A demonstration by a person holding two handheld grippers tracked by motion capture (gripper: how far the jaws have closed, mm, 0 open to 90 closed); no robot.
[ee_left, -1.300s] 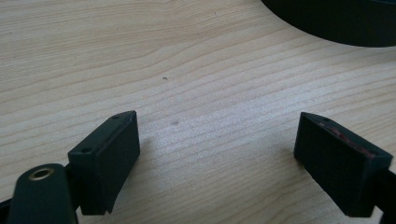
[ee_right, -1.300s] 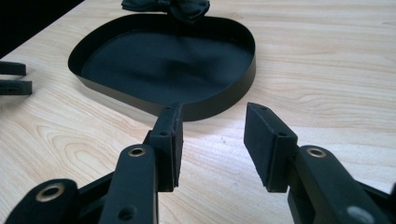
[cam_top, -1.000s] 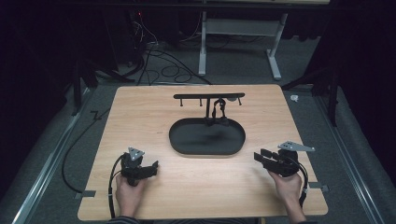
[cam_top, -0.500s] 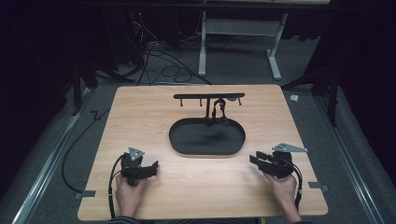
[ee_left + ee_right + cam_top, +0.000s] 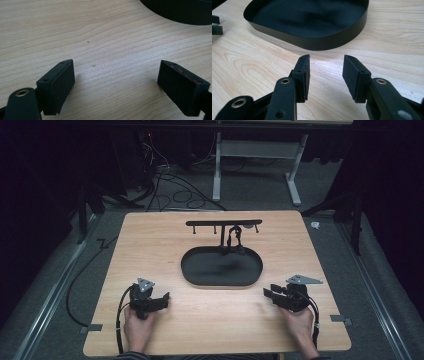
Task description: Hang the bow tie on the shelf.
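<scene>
A black oval tray [image 5: 186,270] lies at the middle of the wooden table [image 5: 145,245]. Behind it stands a black T-shaped rack [image 5: 223,223] with a small dark item [image 5: 234,239] hanging from it. My left gripper [image 5: 164,298] rests on the wood at the front left, its jaws wide open over bare table [image 5: 116,66]. The tray's edge [image 5: 180,15] shows beyond it. My right gripper [image 5: 268,294] sits at the front right, pointing at the tray's wall [image 5: 312,42]. Its jaws [image 5: 326,60] stand partly open with nothing between them.
In the right gripper view the left gripper's jaws [image 5: 215,25] show at the far left edge. Cables [image 5: 175,190] and a desk frame [image 5: 255,165] lie on the floor beyond the table. Bare wood stretches between the two hands.
My right gripper has shifted a little to the left and slightly toward the table's front edge. The left gripper has kept still.
</scene>
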